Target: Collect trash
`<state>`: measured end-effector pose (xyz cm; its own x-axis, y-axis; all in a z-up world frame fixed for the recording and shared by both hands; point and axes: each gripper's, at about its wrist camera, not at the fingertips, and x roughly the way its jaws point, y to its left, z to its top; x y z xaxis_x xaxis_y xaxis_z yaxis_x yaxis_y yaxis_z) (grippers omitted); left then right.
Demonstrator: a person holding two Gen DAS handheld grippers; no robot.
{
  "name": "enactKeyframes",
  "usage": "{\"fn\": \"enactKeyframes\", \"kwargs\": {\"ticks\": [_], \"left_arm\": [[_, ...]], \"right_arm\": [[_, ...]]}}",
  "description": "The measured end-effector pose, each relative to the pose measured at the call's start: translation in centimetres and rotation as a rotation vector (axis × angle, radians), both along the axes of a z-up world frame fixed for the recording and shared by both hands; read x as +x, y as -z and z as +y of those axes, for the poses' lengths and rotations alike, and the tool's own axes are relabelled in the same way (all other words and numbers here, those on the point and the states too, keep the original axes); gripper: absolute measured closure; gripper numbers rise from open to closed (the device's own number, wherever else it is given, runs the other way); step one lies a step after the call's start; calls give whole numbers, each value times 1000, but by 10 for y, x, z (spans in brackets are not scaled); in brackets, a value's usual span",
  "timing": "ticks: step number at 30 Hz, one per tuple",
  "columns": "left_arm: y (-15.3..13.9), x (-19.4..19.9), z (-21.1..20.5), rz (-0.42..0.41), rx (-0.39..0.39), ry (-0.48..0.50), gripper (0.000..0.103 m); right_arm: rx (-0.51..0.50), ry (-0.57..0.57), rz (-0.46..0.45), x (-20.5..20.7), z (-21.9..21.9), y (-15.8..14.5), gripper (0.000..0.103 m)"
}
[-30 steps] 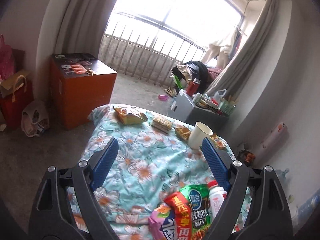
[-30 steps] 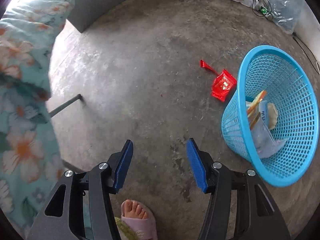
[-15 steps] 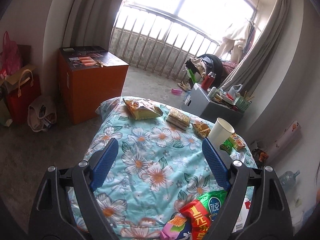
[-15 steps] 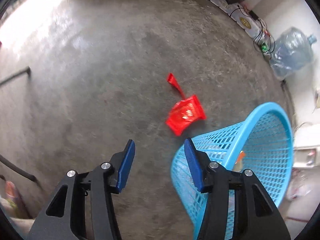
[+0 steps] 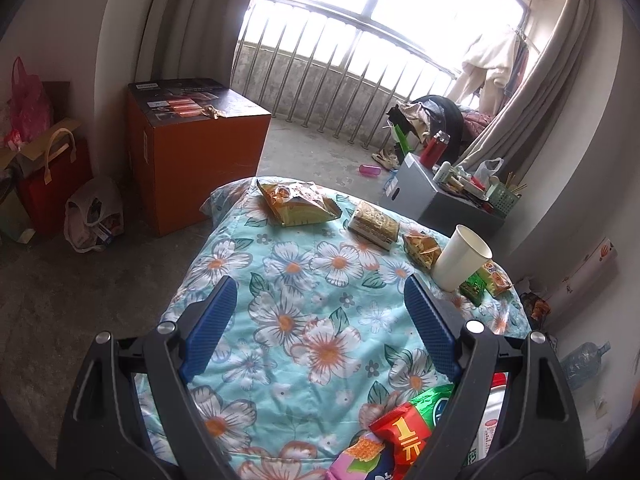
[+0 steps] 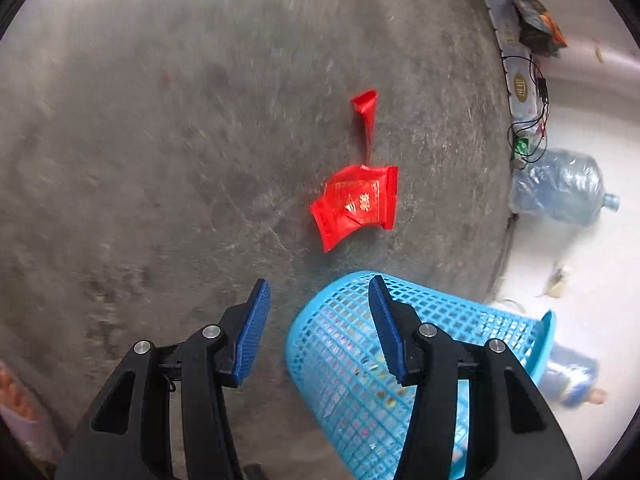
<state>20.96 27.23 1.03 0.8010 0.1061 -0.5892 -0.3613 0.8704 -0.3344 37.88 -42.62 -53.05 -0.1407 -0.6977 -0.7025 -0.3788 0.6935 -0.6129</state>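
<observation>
— Right gripper (image 6: pixel 316 312) hangs over the concrete floor (image 6: pixel 160 160), jaws partly apart and empty, short of the crumpled red foil wrapper (image 6: pixel 356 204) beside the blue plastic mesh basket (image 6: pixel 460 360).

— Risk?

— Its right finger (image 6: pixel 384 328) could knock that basket if it drops straight.

— And the left gripper (image 5: pixel 318 320)?

— Wide apart, empty, above the floral tablecloth (image 5: pixel 300 320) and its snack packets (image 5: pixel 298 204).

Colours and patterns, both wrist views

Cloth (image 5: pixel 304 280): turquoise, white flowers with orange centres. Cup (image 5: pixel 460 258): cream. Box (image 5: pixel 192 168), upper left: orange, dark top. Snack bag (image 5: pixel 296 204): gold. Packet (image 5: pixel 404 436), lower right: red, yellow print. Basket (image 6: pixel 352 360): light blue mesh. Wrapper (image 6: pixel 356 204), centre: red, gold print. Floor (image 6: pixel 160 160): grey. Gripper pads (image 6: pixel 256 328): blue, on black frames.
</observation>
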Motion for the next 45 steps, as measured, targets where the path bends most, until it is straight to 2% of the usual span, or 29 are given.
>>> {"fn": "enactKeyframes", "kwargs": {"ticks": [5, 8, 15, 17, 20, 22, 25, 29, 31, 34, 39, 43, 45], "left_arm": [[-4, 5, -2, 29, 31, -15, 22], [-3, 10, -6, 55, 46, -15, 22], [0, 17, -18, 95, 90, 2, 22], [0, 19, -21, 102, 100, 8, 22], [-1, 19, -24, 106, 104, 12, 22], [-2, 18, -24, 106, 102, 12, 22], [-2, 18, -24, 105, 108, 14, 22], [-5, 16, -24, 94, 106, 12, 22], [-7, 14, -22, 88, 95, 11, 22], [-11, 10, -22, 71, 86, 18, 22], [-18, -1, -24, 35, 72, 35, 22], [-26, -8, -27, -3, 39, 52, 22], [-31, -13, -28, -25, 28, 62, 22]], "right_arm": [[-150, -70, 105, 4, -14, 45, 53], [-176, -85, 149, 7, -20, 59, 53], [-231, -141, 161, 18, -27, 79, 53], [-242, -167, 166, 18, -26, 84, 58], [-267, -159, 157, 17, -25, 87, 73], [-263, -136, 146, 20, -29, 87, 88], [-268, -131, 111, 24, -37, 84, 95], [-268, -133, 63, 25, -38, 75, 97], [-232, -97, 11, 27, -35, 58, 97], [-144, -33, -140, 35, -31, 9, 97], [-17, 12, -464, 23, -12, -125, 97], [41, 45, -680, -16, -12, -230, 97], [82, 112, -757, -41, -24, -271, 97]]}}
